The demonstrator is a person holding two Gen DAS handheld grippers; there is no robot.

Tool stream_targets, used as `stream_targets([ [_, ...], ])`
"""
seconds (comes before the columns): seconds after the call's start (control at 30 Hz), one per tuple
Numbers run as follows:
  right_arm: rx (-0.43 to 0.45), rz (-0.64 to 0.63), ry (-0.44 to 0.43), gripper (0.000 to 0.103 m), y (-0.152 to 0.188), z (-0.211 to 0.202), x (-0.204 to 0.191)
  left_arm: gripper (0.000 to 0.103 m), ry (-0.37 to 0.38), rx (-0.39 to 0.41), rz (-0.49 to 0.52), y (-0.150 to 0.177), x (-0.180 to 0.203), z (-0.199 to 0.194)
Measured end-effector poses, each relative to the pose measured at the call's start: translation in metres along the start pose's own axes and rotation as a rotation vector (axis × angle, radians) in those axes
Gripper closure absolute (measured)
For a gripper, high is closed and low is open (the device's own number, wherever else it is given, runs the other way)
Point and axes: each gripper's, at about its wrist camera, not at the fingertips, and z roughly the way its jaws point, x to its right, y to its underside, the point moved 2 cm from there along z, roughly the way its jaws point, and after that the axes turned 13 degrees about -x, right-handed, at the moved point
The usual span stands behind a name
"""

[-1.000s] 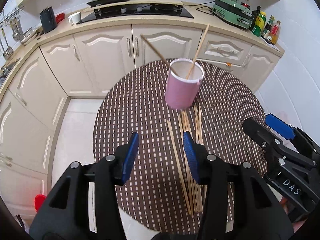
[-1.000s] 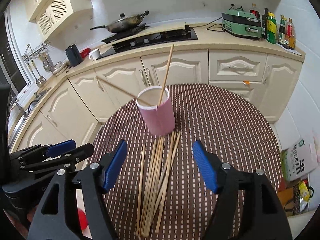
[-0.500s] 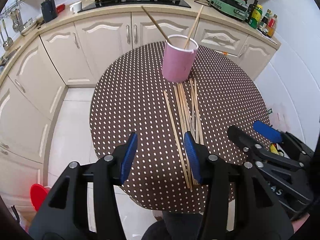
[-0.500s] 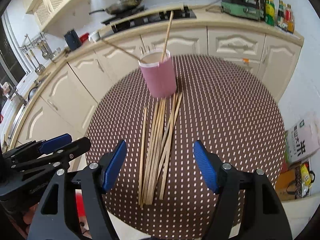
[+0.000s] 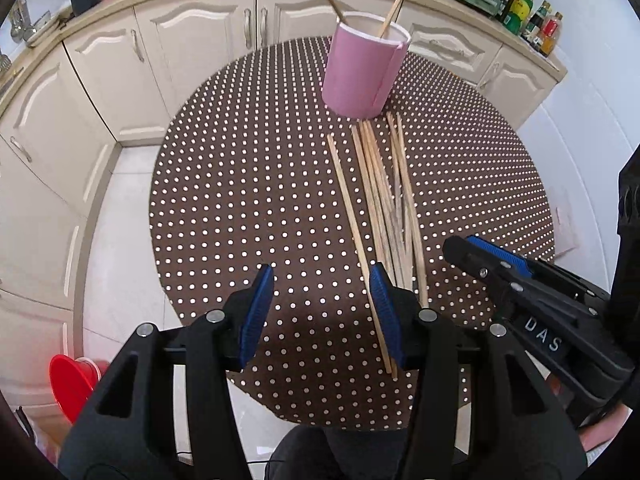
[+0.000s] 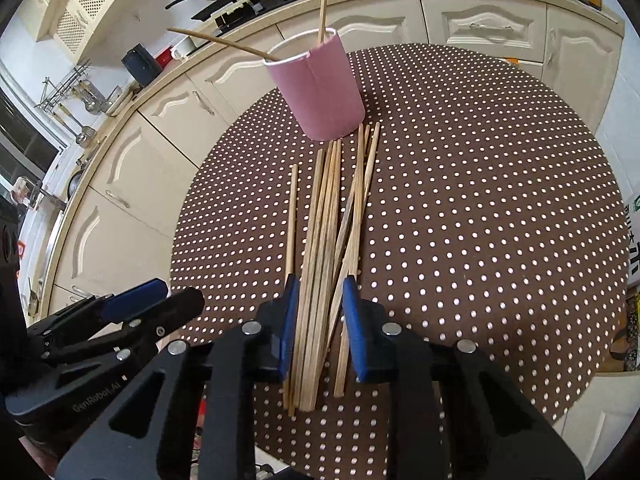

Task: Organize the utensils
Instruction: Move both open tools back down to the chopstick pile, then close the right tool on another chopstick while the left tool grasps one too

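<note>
We have brought our right gripper (image 6: 318, 320) down over the near ends of the loose pale wooden chopsticks (image 6: 326, 216) on the round brown polka-dot table (image 6: 480, 200). Its jaws have just been closing to a narrow gap with several sticks between them; we cannot tell whether the pads press yet. Beyond the fingertips stands the pink cylindrical cup (image 6: 316, 88), already holding two sticks, presumably their destination. Our left gripper (image 5: 320, 312) hangs half open and empty, the outermost stick by its right finger.

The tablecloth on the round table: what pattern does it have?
The tablecloth is dark brown with small white dots, clearest in the left wrist view.
</note>
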Motion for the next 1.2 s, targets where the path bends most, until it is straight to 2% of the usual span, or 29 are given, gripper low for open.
stream_targets([
  [0.17, -0.012, 0.014, 0.03, 0.083, -0.014, 0.016, 0.009, 0.053, 0.024, -0.038, -0.006, -0.013, -0.004, 0.022],
  [0.37, -0.049, 0.062, 0.014, 0.083, -0.023, 0.031, 0.027, 0.053, 0.034, -0.077, -0.037, -0.024, -0.01, 0.042],
  [0.67, -0.076, 0.074, -0.008, 0.083, -0.038, 0.041, 0.031, 0.053, 0.079, -0.084, -0.064, -0.038, -0.012, 0.052],
  [0.87, -0.104, 0.09, -0.034, 0.097, -0.045, 0.049, 0.034, 0.053, 0.089, -0.094, -0.071, -0.05, -0.01, 0.06],
  [1.1, -0.109, 0.133, -0.055, 0.097, -0.05, 0.045, 0.046, 0.053, 0.075, -0.106, -0.066, -0.055, -0.011, 0.072],
  [1.2, -0.113, 0.152, -0.054, 0.097, -0.052, 0.045, 0.052, 0.053, 0.038, -0.131, -0.055, -0.058, -0.008, 0.081],
])
